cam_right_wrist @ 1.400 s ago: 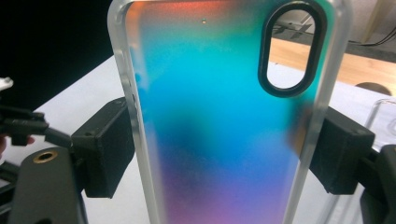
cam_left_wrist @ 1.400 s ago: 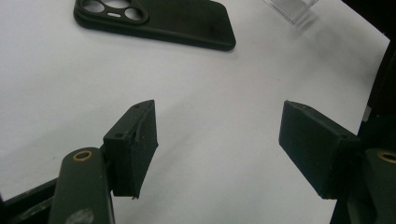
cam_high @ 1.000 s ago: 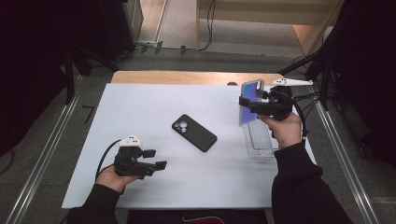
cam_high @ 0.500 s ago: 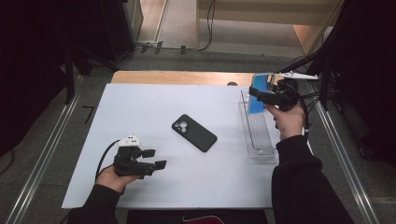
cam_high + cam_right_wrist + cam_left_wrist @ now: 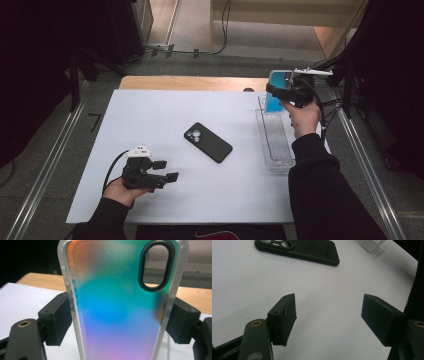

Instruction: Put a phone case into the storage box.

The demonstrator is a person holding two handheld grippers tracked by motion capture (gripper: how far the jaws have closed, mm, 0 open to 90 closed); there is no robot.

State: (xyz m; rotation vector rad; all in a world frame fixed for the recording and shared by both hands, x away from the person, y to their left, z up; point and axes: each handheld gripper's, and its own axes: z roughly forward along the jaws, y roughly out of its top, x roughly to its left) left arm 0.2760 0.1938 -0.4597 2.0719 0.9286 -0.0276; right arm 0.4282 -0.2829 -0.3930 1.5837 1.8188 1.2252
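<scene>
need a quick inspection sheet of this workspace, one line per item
surface: white table top, bare apart from the items below; a wooden edge shows at its far side.
job's things: iridescent phone case clamped by its side edges, held upright above the far end of the clear tray; black phone lies camera side up at mid table.
clutter: nothing seen.
grippers: right gripper shut on the case, held off the table; left gripper open, nothing between its jaws, low over the near left of the table.
cables: one loops from the left gripper; others run from the right gripper off the table edge.
surroundings: grey floor, metal rails either side, dark beyond.
</scene>
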